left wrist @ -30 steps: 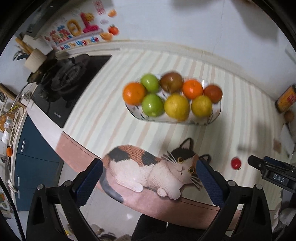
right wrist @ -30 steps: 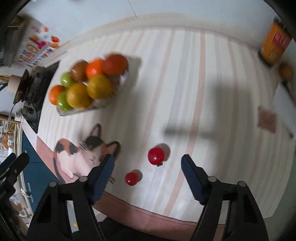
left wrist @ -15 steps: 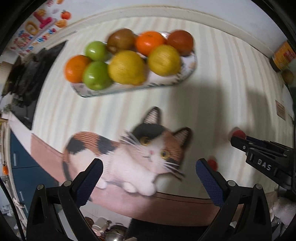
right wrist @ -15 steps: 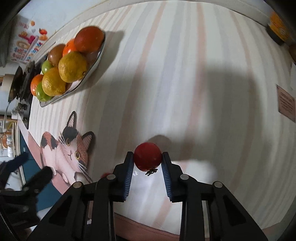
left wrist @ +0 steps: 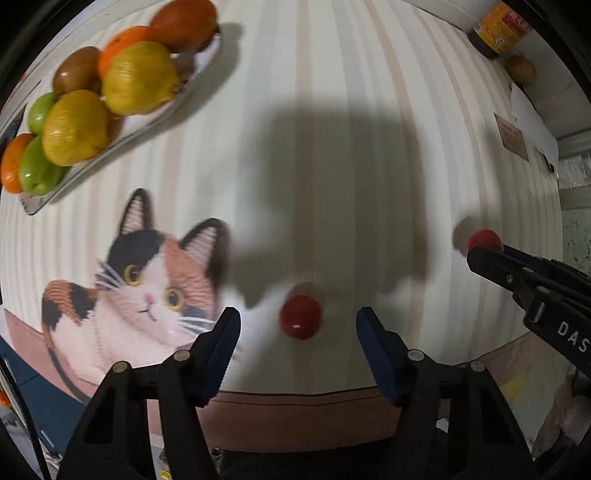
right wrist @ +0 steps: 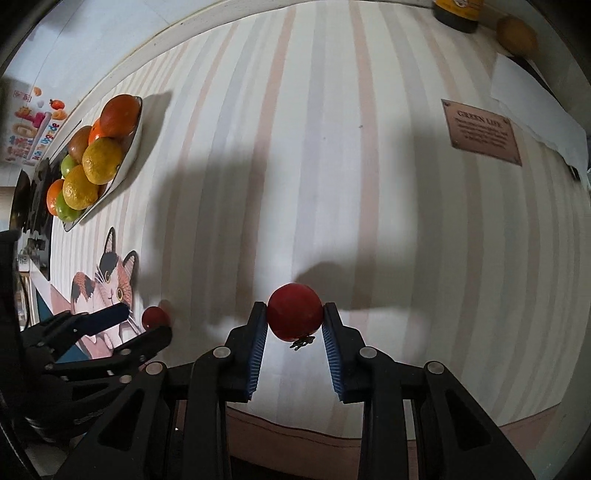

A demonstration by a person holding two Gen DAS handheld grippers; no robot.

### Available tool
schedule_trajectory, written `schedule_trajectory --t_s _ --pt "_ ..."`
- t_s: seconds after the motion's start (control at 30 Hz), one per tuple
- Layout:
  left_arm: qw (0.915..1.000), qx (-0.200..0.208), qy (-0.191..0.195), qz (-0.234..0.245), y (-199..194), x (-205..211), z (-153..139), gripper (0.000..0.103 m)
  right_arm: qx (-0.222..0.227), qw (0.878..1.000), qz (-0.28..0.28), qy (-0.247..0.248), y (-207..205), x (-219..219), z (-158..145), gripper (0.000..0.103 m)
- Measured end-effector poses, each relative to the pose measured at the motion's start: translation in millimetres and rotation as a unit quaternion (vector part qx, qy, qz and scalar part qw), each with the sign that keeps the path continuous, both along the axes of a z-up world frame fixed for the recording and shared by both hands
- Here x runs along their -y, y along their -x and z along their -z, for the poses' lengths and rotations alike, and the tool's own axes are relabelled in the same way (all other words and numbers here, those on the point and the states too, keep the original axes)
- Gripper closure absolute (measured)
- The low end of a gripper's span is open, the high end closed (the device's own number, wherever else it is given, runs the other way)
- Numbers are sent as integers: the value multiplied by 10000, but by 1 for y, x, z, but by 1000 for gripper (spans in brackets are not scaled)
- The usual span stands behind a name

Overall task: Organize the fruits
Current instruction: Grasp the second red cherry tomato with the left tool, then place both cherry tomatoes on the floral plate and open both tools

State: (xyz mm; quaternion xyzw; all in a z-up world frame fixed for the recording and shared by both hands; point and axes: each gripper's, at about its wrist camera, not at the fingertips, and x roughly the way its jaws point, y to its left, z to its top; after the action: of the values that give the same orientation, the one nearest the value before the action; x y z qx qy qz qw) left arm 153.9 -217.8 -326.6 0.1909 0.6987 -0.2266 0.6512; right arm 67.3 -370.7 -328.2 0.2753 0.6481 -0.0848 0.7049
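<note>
1. Tomatoes first: your right gripper [right wrist: 294, 334] has its blue pads clamped on both sides of the larger round red tomato [right wrist: 294, 311], whose dried stem end hangs at its underside; whether it rests on the cloth or is lifted off it, you cannot tell from this view.
2. Your left gripper [left wrist: 298, 341] points down over the smaller red cherry tomato [left wrist: 300, 316], which lies on the cloth between the two fingers with a gap on either side. Its jaws are closing and the pads are not yet touching the fruit.
3. From your left camera, the held tomato and the right gripper's tip sit at about 3 o'clock from the cherry tomato.
4. Both tomatoes are over the pale striped tablecloth [left wrist: 332, 110]; its printed calico cat [left wrist: 147, 280] lies at 9 o'clock from the cherry tomato.
5. At 10 o'clock, well apart, you have the shallow oval white dish [left wrist: 147, 122] heaped with yellow lemons, green apples, oranges and a brown kiwi.
6. At 1 o'clock, by the far edge, stand a yellow-labelled jar [left wrist: 496, 26] and a brown fruit [left wrist: 521, 68] just beside it.
7. A small brown printed label [right wrist: 482, 131] lies on the cloth at 2 o'clock in your right camera.
</note>
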Motion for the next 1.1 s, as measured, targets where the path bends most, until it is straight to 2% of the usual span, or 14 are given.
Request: schedule_trajectory --t_s 0.17,0.23,0.4,0.63,0.8,0.97,1.1 --pt "9999 -97 -6 26 1 9 8 67 15 10000 14 16 4 2 -1 70" --pt "9999 -101 18 -11 0 9 10 68 7 10000 9 22 5 6 -2 70" --pt "9999 -78 91 -36 -4 10 10 80 2 10000 -64 45 3 6 -3 70" --pt "9989 -65 308 -336 -19 -8 8 81 107 9996 -235 57 -8 -1 -11 70" --pt "9957 33 561 -737 -40 -36 -14 81 374 9984 -419 -35 -30 -15 -26 70" --pt "9831 141 1015 -1517 -75 -90 -53 81 814 9935 -709 -348 -65 -43 -41 70" --pt "9657 307 1345 -2201 -100 -141 -84 81 1137 9864 -986 -664 -103 -79 -45 70"
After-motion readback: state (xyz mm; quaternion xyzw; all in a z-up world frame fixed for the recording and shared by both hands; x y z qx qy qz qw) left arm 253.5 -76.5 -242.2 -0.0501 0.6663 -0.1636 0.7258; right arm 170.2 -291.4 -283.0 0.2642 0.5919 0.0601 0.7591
